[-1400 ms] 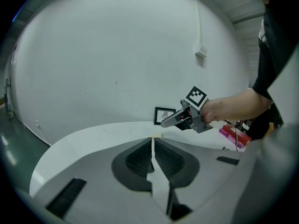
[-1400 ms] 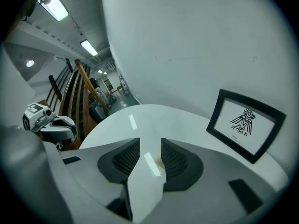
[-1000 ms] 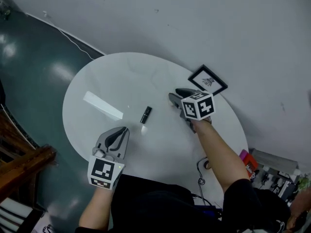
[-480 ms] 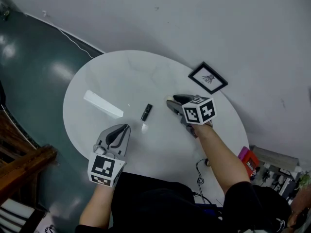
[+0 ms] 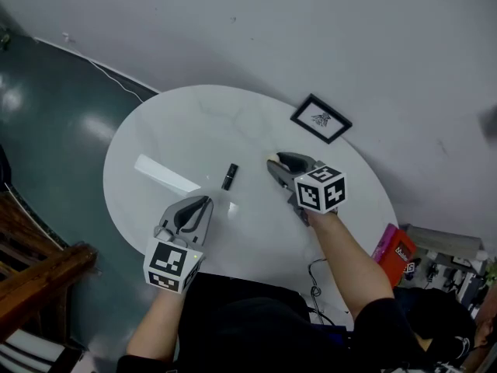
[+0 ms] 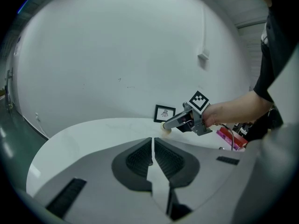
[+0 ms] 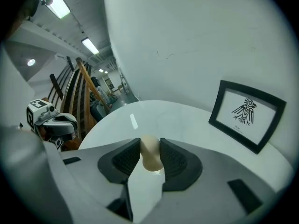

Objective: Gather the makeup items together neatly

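Observation:
On the round white table (image 5: 178, 123), my right gripper (image 5: 273, 164) has a cream makeup sponge (image 7: 150, 155) between its pads. Its jaws are closing and press on both sides of it. The left gripper view shows the sponge (image 6: 166, 128) at that gripper's tip, just above the tabletop. A black lipstick tube (image 5: 230, 176) lies at the table's middle, left of the right gripper. Further left lies a flat white strip (image 5: 165, 174). My left gripper (image 5: 203, 202) is near the front edge, shut and empty, its pads (image 6: 140, 155) touching.
A black-framed picture (image 5: 321, 119) stands at the table's far right edge, by the white wall. A red box (image 5: 392, 249) and cables lie on the floor to the right. Wooden railings (image 5: 39, 278) stand at the left, over the dark green floor.
My right gripper has drawn back a little toward the near edge with the sponge still in it. The left gripper, lipstick and strip have stayed put.

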